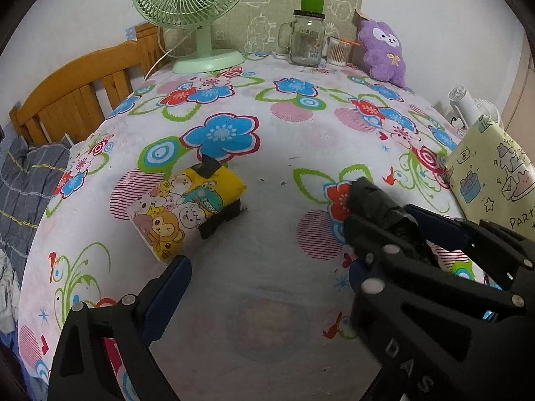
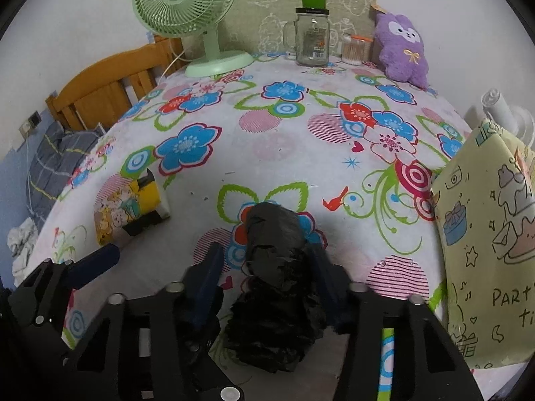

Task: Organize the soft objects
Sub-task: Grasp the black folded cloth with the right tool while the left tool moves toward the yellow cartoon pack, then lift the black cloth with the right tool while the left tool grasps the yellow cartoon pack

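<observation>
- Your right gripper (image 2: 264,267) is sitting at the bottom centre of the right wrist view, its blue fingers (image 2: 209,277) lying along either side of a black bundle (image 2: 272,234).
- That bundle, a crumpled roll of black plastic film, is lying on the flowered cloth (image 2: 284,153); the right finger is touching it, while a thin gap is showing on the left, so you are looking at narrow tongs closing around it, and a firm grip cannot be told.
- In the left wrist view the same bundle (image 1: 381,210) is showing at the right middle, with the right gripper's black frame reaching in from the lower right.
- Your left gripper (image 1: 267,267) is standing wide and holding nothing; one blue finger (image 1: 170,287) is showing at the lower left, and the other is mostly hidden behind the right gripper.
- A yellow cartoon pack (image 1: 187,207) with black tape on it is lying left of centre, just ahead of that left finger and well apart from the bundle.
- A purple plush (image 1: 383,53) is leaning at the upper right, at the far edge of the cloth.
- A green fan (image 1: 194,10) is standing at the upper left, a glass jar (image 1: 306,36) near the top centre.
- A pale yellow bag (image 2: 485,234) is standing at the right edge.
</observation>
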Action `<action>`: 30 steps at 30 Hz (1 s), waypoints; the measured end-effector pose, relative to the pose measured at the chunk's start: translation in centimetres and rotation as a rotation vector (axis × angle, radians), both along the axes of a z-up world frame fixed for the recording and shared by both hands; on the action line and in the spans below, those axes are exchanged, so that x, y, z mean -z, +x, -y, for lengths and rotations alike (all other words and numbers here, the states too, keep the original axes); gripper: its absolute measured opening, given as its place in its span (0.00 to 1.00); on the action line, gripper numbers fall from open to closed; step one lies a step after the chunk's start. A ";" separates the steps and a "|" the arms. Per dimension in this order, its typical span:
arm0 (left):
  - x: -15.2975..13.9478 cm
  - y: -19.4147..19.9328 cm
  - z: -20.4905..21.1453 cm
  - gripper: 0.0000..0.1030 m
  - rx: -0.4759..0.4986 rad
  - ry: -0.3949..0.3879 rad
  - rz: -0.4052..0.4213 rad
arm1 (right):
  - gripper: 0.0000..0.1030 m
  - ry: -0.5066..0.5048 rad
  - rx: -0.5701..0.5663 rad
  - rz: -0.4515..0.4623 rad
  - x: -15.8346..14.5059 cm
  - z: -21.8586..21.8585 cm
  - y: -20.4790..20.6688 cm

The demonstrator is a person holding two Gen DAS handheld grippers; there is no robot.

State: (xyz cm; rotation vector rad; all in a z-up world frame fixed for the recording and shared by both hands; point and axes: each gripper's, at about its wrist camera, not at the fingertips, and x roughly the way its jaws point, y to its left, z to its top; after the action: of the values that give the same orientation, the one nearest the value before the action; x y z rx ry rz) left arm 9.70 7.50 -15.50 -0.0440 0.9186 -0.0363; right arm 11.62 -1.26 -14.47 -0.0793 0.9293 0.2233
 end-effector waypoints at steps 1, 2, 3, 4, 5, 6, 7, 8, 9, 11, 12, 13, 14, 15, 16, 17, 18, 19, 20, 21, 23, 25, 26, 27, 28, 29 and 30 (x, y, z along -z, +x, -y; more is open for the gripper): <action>0.0 0.0 0.0 0.93 -0.002 0.002 0.001 | 0.38 -0.007 -0.006 -0.001 0.0 -0.1 0.1; -0.1 0.0 -0.1 0.93 -0.003 0.004 0.002 | 0.37 -0.012 -0.012 -0.002 -0.1 -0.3 0.1; -0.1 0.0 -0.2 0.93 -0.005 0.006 0.004 | 0.36 -0.010 -0.014 -0.001 -0.1 -0.3 0.1; -0.2 0.0 -0.2 0.93 -0.007 0.010 0.006 | 0.34 -0.007 -0.012 0.000 -0.1 -0.3 0.1; -0.3 0.0 -0.2 0.93 -0.008 0.012 0.007 | 0.34 -0.004 -0.013 0.000 -0.2 -0.3 0.1; -0.4 0.0 -0.2 0.93 -0.010 0.014 0.008 | 0.32 -0.003 -0.015 0.000 -0.2 -0.3 0.1; -0.5 0.0 -0.3 0.93 -0.013 0.019 0.011 | 0.32 -0.002 -0.017 0.002 -0.3 -0.3 0.1; -0.7 -0.1 -0.3 0.93 -0.012 0.027 0.015 | 0.31 0.001 -0.021 0.003 -0.4 -0.4 0.1; -0.8 -0.1 -0.3 0.93 -0.011 0.032 0.022 | 0.31 0.003 -0.023 0.004 -0.5 -0.4 0.1; -1.3 -0.1 -0.4 0.93 -0.013 0.041 0.035 | 0.31 0.007 -0.029 0.015 -0.9 -0.6 0.1; -1.5 -0.1 -0.5 0.93 -0.016 0.043 0.042 | 0.31 0.007 -0.033 0.021 -1.1 -0.7 0.1; -1.7 -0.1 -0.6 0.93 -0.019 0.045 0.049 | 0.30 0.009 -0.037 0.028 -1.4 -0.8 0.1; -1.8 -0.1 -0.8 0.93 -0.023 0.046 0.055 | 0.30 0.010 -0.040 0.033 -1.6 -0.9 0.1; -2.0 -0.1 -0.9 0.93 -0.029 0.047 0.060 | 0.30 0.011 -0.043 0.038 -1.8 -1.1 0.2; -2.1 0.0 -1.2 0.93 -0.037 0.049 0.064 | 0.30 0.013 -0.046 0.044 -1.9 -1.2 0.3; -2.2 0.2 -1.4 0.93 -0.045 0.052 0.067 | 0.30 0.015 -0.049 0.048 -2.1 -1.4 0.4; -2.3 0.2 -1.5 0.93 -0.051 0.054 0.070 | 0.30 0.016 -0.048 0.050 -2.2 -1.5 0.4; -2.4 0.4 -1.8 0.93 -0.059 0.058 0.073 | 0.30 0.019 -0.049 0.054 -2.3 -1.6 0.5; -2.4 0.5 -1.9 0.93 -0.066 0.060 0.076 | 0.30 0.021 -0.052 0.058 -2.5 -1.8 0.6; -2.5 0.7 -2.1 0.93 -0.071 0.061 0.078 | 0.30 0.022 -0.053 0.062 -2.5 -2.0 0.7; -2.5 1.0 -2.4 0.94 -0.084 0.063 0.083 | 0.30 0.024 -0.056 0.069 -2.7 -2.3 1.0; -2.4 1.4 -2.7 0.94 -0.096 0.059 0.087 | 0.30 0.024 -0.060 0.074 -2.8 -2.6 1.2; -2.4 1.6 -2.9 0.94 -0.105 0.058 0.085 | 0.30 0.024 -0.061 0.074 -2.8 -2.7 1.4; -2.3 1.8 -3.0 0.94 -0.113 0.055 0.083 | 0.30 0.026 -0.061 0.073 -2.8 -2.8 1.6; -2.2 2.0 -3.2 0.94 -0.118 0.050 0.081 | 0.30 0.027 -0.061 0.074 -2.8 -2.9 1.7; -2.2 2.1 -3.3 0.94 -0.123 0.045 0.079 | 0.30 0.027 -0.060 0.074 -2.7 -3.0 1.9; -2.1 2.3 -3.4 0.94 -0.127 0.042 0.077 | 0.30 0.027 -0.059 0.074 -2.7 -3.0 2.1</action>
State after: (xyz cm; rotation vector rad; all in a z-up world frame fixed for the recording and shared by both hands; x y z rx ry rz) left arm 11.99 10.89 -13.38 -0.0616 0.8375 0.0991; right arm 13.71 1.79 -11.76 -0.0896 0.8509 0.2853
